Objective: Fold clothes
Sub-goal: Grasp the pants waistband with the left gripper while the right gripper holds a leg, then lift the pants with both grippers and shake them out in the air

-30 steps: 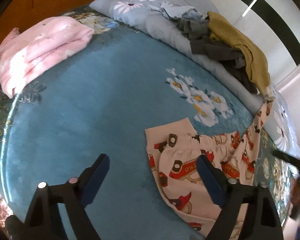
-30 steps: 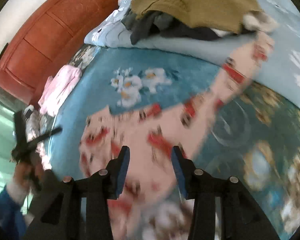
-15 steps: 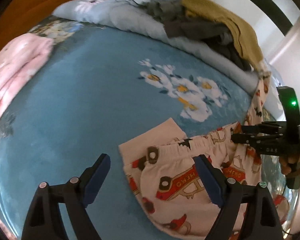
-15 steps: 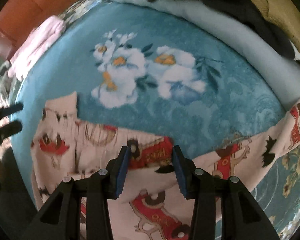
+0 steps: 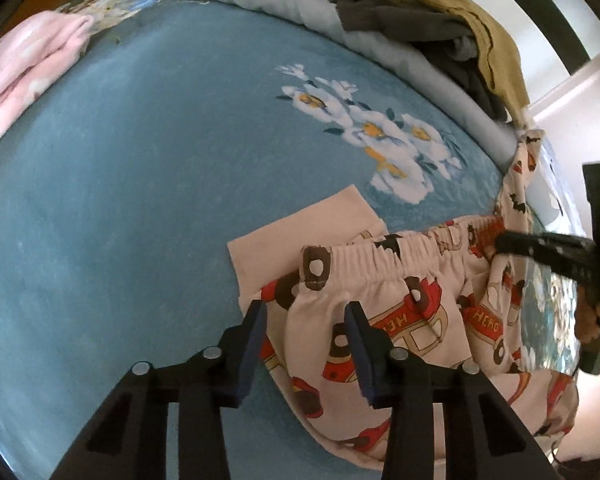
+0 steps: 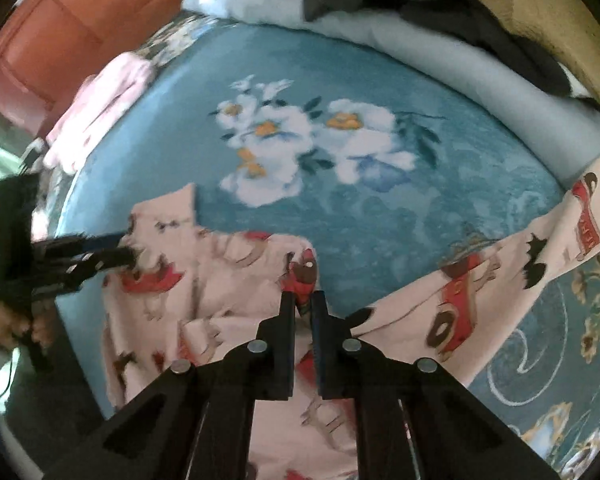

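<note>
Cream children's pants point(image 5: 400, 308) printed with red fire trucks lie spread on the blue flowered blanket point(image 5: 140, 160), one leg trailing up to the right. My left gripper point(image 5: 306, 316) points down at the waistband's left corner. Its jaws are closing, with fabric lying between the pads and no pinch visible. My right gripper point(image 6: 303, 300) is closing too, its tips pinching a raised fold of the pants point(image 6: 220, 280) at the waistband. In the left wrist view the right gripper point(image 5: 500, 242) grips the waistband's right end. The right wrist view shows the left gripper point(image 6: 128, 254) at the pants' left corner.
A folded pink garment point(image 5: 28, 68) lies at the blanket's far left. Grey and mustard clothes point(image 5: 440, 20) are piled on a light blue quilt point(image 5: 380, 48) along the back. A reddish wooden headboard point(image 6: 60, 20) stands behind the bed. A hand point(image 5: 596, 320) holds the right gripper.
Both grippers came down onto the pants' waistband. The right jaws went from apart to nearly together on a fold of fabric. The left jaws narrowed around the corner.
</note>
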`<action>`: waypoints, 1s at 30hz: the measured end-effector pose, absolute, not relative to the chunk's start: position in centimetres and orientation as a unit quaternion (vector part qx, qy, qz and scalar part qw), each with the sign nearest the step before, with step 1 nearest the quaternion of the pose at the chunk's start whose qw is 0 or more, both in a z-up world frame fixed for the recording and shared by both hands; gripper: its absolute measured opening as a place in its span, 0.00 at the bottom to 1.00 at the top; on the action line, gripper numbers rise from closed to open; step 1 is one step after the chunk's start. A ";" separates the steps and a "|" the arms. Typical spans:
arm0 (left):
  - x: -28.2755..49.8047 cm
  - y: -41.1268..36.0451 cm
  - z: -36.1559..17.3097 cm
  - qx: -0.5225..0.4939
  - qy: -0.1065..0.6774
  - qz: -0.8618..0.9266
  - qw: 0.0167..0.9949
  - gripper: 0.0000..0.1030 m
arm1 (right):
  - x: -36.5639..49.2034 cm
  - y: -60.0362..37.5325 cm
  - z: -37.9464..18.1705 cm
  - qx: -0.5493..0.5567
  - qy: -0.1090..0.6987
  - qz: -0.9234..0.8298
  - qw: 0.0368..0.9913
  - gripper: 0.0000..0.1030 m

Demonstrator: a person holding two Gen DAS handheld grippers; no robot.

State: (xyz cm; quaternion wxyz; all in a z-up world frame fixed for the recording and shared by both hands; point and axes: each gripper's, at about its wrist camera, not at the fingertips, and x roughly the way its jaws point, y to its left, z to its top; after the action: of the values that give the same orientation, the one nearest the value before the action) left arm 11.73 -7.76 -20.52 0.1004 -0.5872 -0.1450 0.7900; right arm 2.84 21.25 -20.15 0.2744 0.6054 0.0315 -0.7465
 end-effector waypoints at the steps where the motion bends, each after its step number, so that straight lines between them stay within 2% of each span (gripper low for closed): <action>1: 11.6 -7.7 -20.6 -0.590 -0.144 0.788 0.100 0.42 | 2.2 21.3 -20.5 0.604 0.025 -0.749 0.270 0.08; 2: 11.5 -7.7 -20.7 -0.592 -0.142 0.787 0.100 0.45 | 1.7 21.1 -20.8 0.606 0.020 -0.749 0.268 0.08; 6: 11.1 -7.5 -21.0 -0.599 -0.141 0.782 0.096 0.45 | 0.3 20.7 -21.9 0.615 0.033 -0.745 0.257 0.11; 8: 11.2 -7.4 -21.0 -0.599 -0.138 0.783 0.095 0.45 | -0.1 20.5 -22.5 0.624 0.028 -0.738 0.258 0.16; 9: 11.2 -7.4 -20.9 -0.599 -0.138 0.783 0.097 0.45 | -0.3 20.3 -22.8 0.625 0.025 -0.737 0.255 0.22; 11: 11.3 -7.4 -21.0 -0.601 -0.137 0.781 0.099 0.42 | -0.4 20.2 -23.2 0.630 0.016 -0.734 0.253 0.23; 12: 11.4 -7.4 -20.9 -0.601 -0.135 0.782 0.095 0.39 | -0.2 19.9 -23.2 0.630 0.008 -0.733 0.257 0.26; 14: 11.6 -7.4 -20.7 -0.601 -0.133 0.783 0.089 0.12 | 0.5 19.4 -23.0 0.629 0.013 -0.735 0.252 0.25; 15: 11.8 -7.4 -20.5 -0.601 -0.134 0.783 0.087 0.09 | 0.8 19.2 -22.8 0.628 0.019 -0.737 0.248 0.21; 16: 11.9 -7.2 -20.2 -0.598 -0.131 0.786 0.087 0.07 | 1.2 19.1 -22.4 0.626 0.020 -0.740 0.245 0.12; 17: 12.2 -6.9 -19.6 -0.589 -0.115 0.796 0.082 0.06 | 1.6 19.0 -21.7 0.619 0.022 -0.747 0.243 0.08; 23: 13.6 -6.2 -13.2 -0.513 -0.079 0.850 0.092 0.05 | 3.1 20.5 -15.1 0.541 -0.003 -0.803 0.248 0.07; 30: 14.5 -4.4 -0.1 -0.371 -0.031 0.922 0.105 0.05 | 3.5 22.6 -2.5 0.386 -0.037 -0.885 0.259 0.07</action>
State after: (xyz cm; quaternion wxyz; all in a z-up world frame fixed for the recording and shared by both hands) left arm 14.45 -4.38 -0.06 0.1053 -0.3710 -0.0310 0.9221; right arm 3.52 22.62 -2.55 0.2586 0.3862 -0.0373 -0.8846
